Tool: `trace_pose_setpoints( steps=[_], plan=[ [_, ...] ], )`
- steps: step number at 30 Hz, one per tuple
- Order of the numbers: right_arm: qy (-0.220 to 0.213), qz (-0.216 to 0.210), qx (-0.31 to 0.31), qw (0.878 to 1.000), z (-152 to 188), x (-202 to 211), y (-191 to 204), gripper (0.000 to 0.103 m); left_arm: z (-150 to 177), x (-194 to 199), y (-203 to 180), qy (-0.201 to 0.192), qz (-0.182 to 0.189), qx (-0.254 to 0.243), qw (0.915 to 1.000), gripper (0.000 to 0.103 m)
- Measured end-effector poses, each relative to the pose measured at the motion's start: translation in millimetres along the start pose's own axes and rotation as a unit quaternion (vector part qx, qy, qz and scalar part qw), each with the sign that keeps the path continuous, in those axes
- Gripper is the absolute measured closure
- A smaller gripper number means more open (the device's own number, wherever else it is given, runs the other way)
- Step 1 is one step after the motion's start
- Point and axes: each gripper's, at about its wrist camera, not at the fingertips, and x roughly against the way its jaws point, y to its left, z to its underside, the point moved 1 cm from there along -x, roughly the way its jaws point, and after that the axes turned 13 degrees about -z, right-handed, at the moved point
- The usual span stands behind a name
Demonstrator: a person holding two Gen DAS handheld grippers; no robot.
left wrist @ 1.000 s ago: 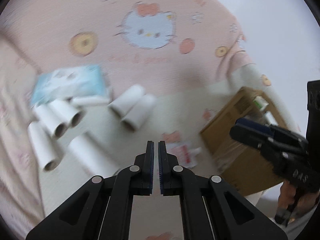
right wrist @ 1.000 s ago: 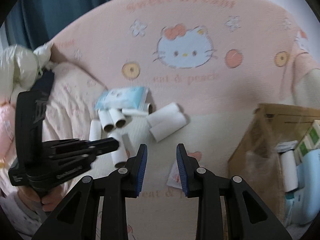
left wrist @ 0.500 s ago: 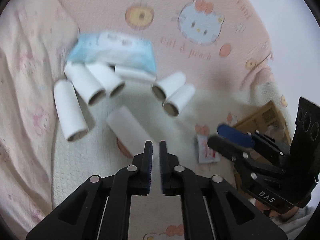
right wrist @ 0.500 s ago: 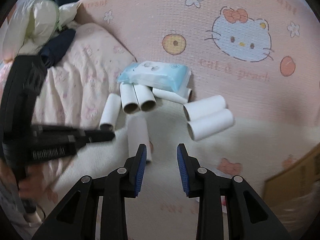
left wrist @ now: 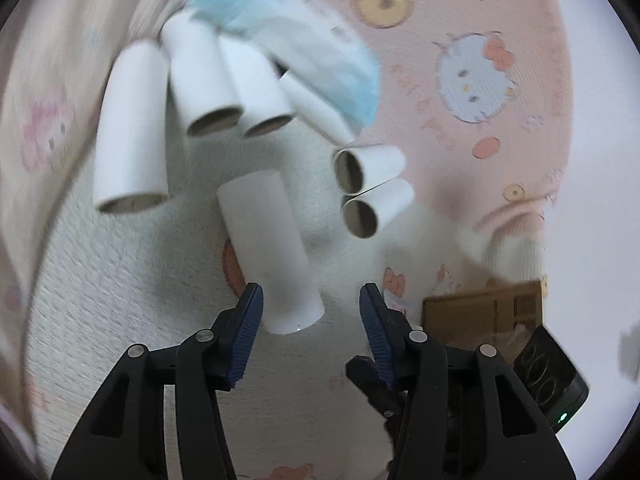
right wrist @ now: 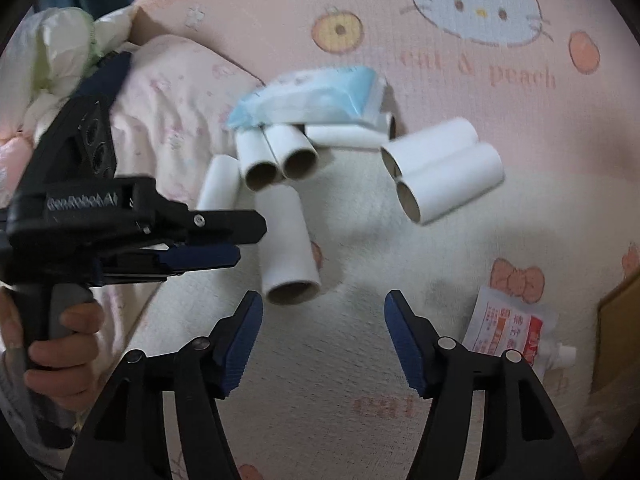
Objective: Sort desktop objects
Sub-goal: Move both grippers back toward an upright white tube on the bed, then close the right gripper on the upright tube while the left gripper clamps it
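Both jaws opening, empty. My left gripper (left wrist: pixel 308 304) nears roll (left wrist: pixel 268 248); glancing contact could roll it away.

A home bedroom: soft bedding is covering the whole scene. A pink cartoon-cat blanket (right wrist: pixel 460 60) printed with peaches is lying across the far side, a white textured blanket (right wrist: pixel 360 360) is spreading over the near side, and a floral quilt (right wrist: pixel 168 92) is bunching at the left. White cardboard tubes (right wrist: pixel 286 240), a blue wet-wipe pack (right wrist: pixel 312 96) and a cardboard box (left wrist: pixel 484 314) are sitting on the bed.
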Motion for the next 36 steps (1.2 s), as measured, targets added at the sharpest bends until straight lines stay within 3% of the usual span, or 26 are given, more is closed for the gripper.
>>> trace_pose_setpoints(
  steps=[4,9,15,27,33,36],
  plan=[
    [0.012,-0.004,-0.007,1.000,4,-6,-2,0.042,-1,-23,6,0.037,-0.032,0.021,0.9986,0.055],
    [0.021,-0.009,0.000,1.000,6,-9,-2,0.042,-1,-32,7,0.047,-0.003,0.036,0.9982,0.059],
    [0.018,-0.020,-0.015,1.000,5,-11,-8,0.042,2,-31,-11,0.034,-0.026,-0.018,0.9989,0.060],
    [0.028,-0.053,-0.045,0.997,12,-20,-18,0.042,25,-37,-22,0.069,0.010,-0.033,0.9971,0.062],
    [0.053,-0.061,-0.058,0.995,20,-26,-22,0.062,38,-40,-22,0.076,0.017,-0.035,0.9964,0.062],
    [0.056,-0.062,-0.057,0.995,22,-23,-23,0.062,43,-37,-25,0.066,0.018,-0.043,0.9967,0.062]
  ],
)
